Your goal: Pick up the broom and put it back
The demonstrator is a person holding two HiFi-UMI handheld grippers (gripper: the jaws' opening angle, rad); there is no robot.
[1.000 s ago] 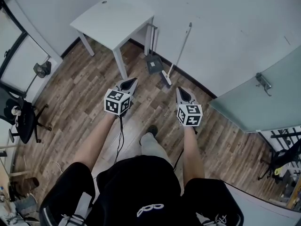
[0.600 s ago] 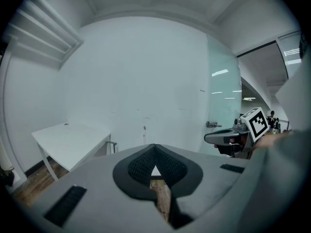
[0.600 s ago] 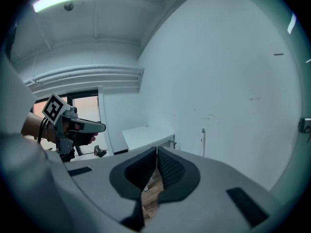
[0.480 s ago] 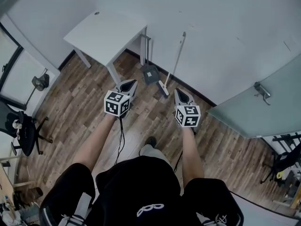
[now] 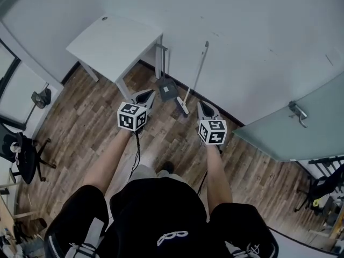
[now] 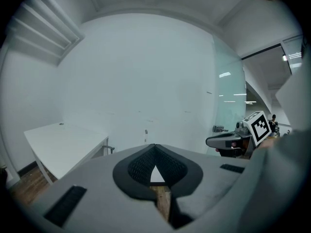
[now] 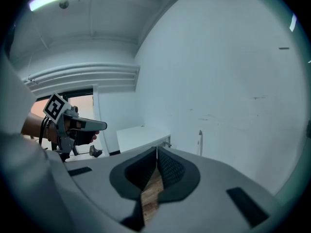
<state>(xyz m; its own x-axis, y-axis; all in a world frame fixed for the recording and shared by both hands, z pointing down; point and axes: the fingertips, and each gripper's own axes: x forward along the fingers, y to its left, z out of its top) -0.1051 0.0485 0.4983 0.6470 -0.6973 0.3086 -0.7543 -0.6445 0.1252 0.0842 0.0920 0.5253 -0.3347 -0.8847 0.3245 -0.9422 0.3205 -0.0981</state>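
A: Room first, big stuff?

B: White wall (image 5: pixel 258 31) across the top, wood floor (image 5: pixel 91 122), frosted glass door (image 5: pixel 312 128) on the right, and a white table (image 5: pixel 113 42) at upper left against the wall.

A: Broom?

B: The broom (image 5: pixel 196 71) leans on the wall between table and door. Its head is on the floor and its pale handle slants up the wall. A dark dustpan (image 5: pixel 167 90) sits just beside the head, on the table side.

A: Grippers?

B: The left gripper (image 5: pixel 151 94) and right gripper (image 5: pixel 199 105) are both held out over the floor, near the broom head but touching nothing. Both sets of jaws are closed tip to tip with nothing between the pads.

A: Handling?

B: My guess is it's light and stiff, a long thin pole with the weight down at the head. The handle looks smooth, so it could twist or slide in the pads. It's only leaning, so a nudge could tip it sideways along the wall.

A: Where to grab?

B: On the handle, low to middle and nearer the head, so it doesn't swing. The second gripper can go higher up to steady it. The jaws need opening first, and keep clear of the dustpan.
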